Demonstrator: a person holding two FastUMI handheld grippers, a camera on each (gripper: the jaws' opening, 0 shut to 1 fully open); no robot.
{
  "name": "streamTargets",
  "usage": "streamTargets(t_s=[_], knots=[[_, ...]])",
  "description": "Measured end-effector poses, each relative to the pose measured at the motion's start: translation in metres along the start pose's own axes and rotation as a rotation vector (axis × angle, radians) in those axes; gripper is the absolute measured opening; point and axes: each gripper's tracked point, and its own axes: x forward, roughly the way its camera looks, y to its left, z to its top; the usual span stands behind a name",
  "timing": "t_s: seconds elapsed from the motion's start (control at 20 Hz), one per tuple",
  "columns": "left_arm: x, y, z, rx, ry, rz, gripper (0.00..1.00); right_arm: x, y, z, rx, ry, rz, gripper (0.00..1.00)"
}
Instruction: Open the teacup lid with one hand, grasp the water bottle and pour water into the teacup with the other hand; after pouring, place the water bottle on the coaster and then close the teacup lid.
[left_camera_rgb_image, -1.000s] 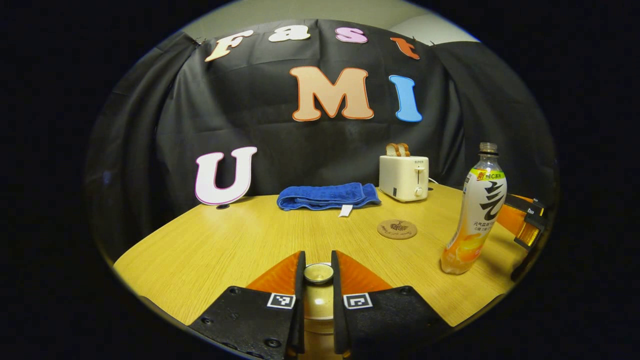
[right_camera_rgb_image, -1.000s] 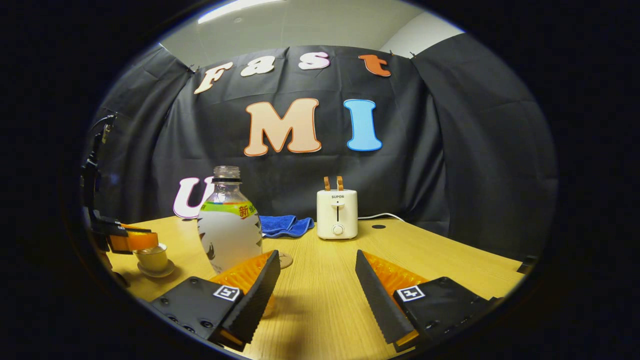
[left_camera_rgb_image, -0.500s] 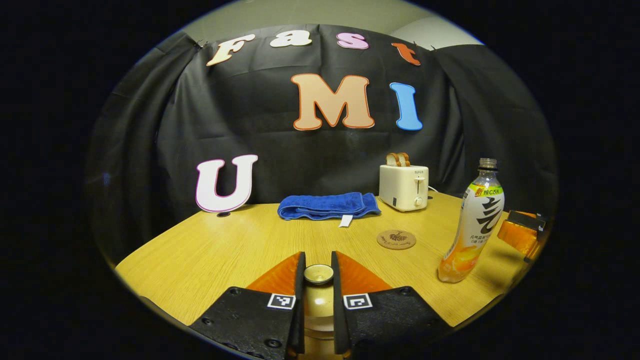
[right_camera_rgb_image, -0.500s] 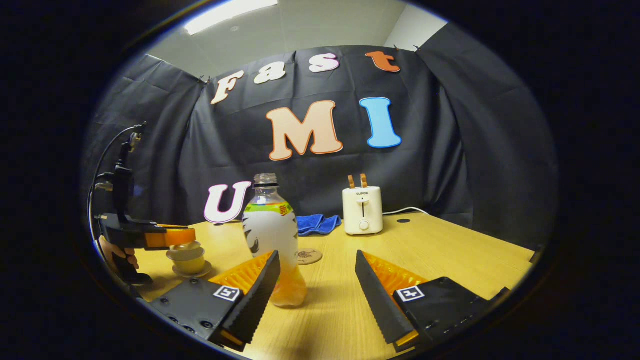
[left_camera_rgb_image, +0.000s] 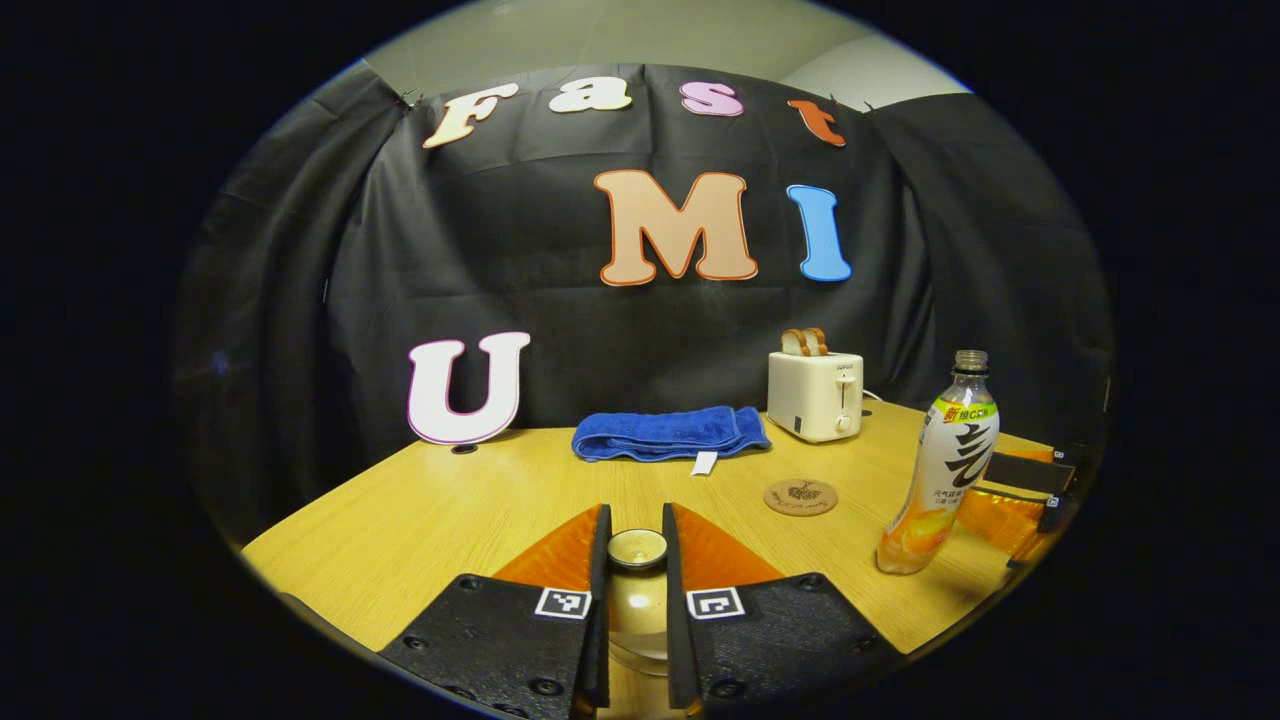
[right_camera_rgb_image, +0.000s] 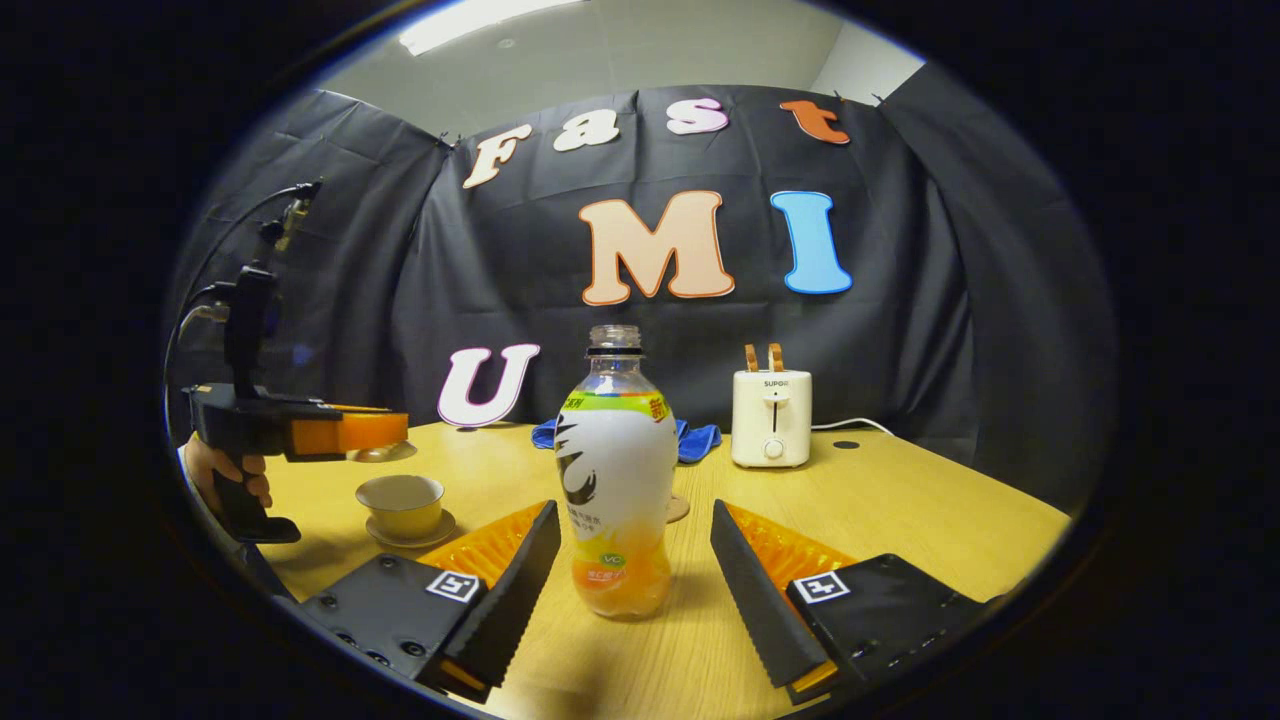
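Left gripper (left_camera_rgb_image: 636, 560) clamps lid (left_camera_rgb_image: 637, 548); bottle (right_camera_rgb_image: 614, 480) upright.

The lid (right_camera_rgb_image: 384, 453) has risen off the teacup (right_camera_rgb_image: 402, 503); the bottle (right_camera_rgb_image: 615, 480) now stands between the right fingers (right_camera_rgb_image: 520, 575).

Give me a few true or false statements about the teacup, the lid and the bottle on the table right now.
1. The lid is off the teacup. True.
2. The left tongs are open and empty. False: they are shut on the lid.
3. The bottle stands upright between the open fingers of the right tongs. True.
4. The bottle sits on the coaster. False: it stands on the bare table, beside the coaster.
5. The toaster is empty. False: toast sticks out of it.
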Motion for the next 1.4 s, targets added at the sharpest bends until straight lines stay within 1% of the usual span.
streamTargets(t_s=[0.05, 0.2, 0.25, 0.3, 0.35, 0.4, 0.5, 0.65, 0.7, 0.75, 0.9, 1.0, 1.15, 1.25, 1.4], knots=[[-0.002, 0.004, 0.001, 0.004, -0.002, 0.008, 0.20, -0.001, 0.000, -0.001, 0.000, 0.005, 0.003, 0.96], [-0.009, 0.015, 0.003, 0.005, -0.006, 0.034, 0.20, 0.010, 0.005, 0.000, -0.002, 0.011, 0.011, 0.95], [-0.011, 0.017, 0.002, -0.002, -0.007, 0.037, 0.20, 0.016, 0.009, -0.001, -0.003, 0.011, 0.013, 0.97], [-0.013, 0.019, 0.003, -0.009, -0.009, 0.041, 0.20, 0.020, 0.012, -0.001, -0.004, 0.011, 0.016, 0.95], [-0.015, 0.022, 0.002, -0.013, -0.007, 0.046, 0.20, 0.023, 0.015, -0.001, -0.003, 0.010, 0.021, 0.99], [-0.016, 0.024, 0.001, -0.014, -0.005, 0.054, 0.20, 0.026, 0.018, -0.001, -0.004, 0.011, 0.024, 0.95], [-0.018, 0.031, 0.001, -0.017, -0.008, 0.067, 0.20, 0.030, 0.020, -0.002, -0.006, 0.017, 0.030, 0.96], [-0.022, 0.038, 0.001, -0.048, -0.013, 0.077, 0.20, 0.037, 0.023, -0.003, -0.016, 0.026, 0.032, 0.77], [-0.023, 0.041, 0.001, -0.051, -0.013, 0.082, 0.20, 0.037, 0.026, -0.004, -0.029, 0.031, 0.037, 0.77], [-0.025, 0.044, 0.000, -0.052, -0.013, 0.092, 0.20, 0.038, 0.029, -0.002, -0.047, 0.022, 0.043, 0.74], [-0.031, 0.055, -0.002, -0.069, -0.012, 0.110, 0.20, 0.042, 0.038, 0.002, -0.184, 0.014, 0.053, 0.73], [-0.035, 0.066, -0.004, -0.068, -0.010, 0.132, 0.20, 0.044, 0.048, 0.011, -0.270, -0.015, 0.061, 0.74], [-0.040, 0.077, -0.005, -0.084, -0.010, 0.149, 0.20, 0.052, 0.057, 0.016, -0.355, -0.031, 0.062, 0.74], [-0.045, 0.086, -0.007, -0.074, -0.007, 0.165, 0.20, 0.057, 0.060, 0.015, -0.423, -0.026, 0.061, 0.74], [-0.051, 0.094, -0.006, -0.063, -0.016, 0.173, 0.20, 0.062, 0.061, 0.013, -0.598, -0.023, 0.047, 0.73]])
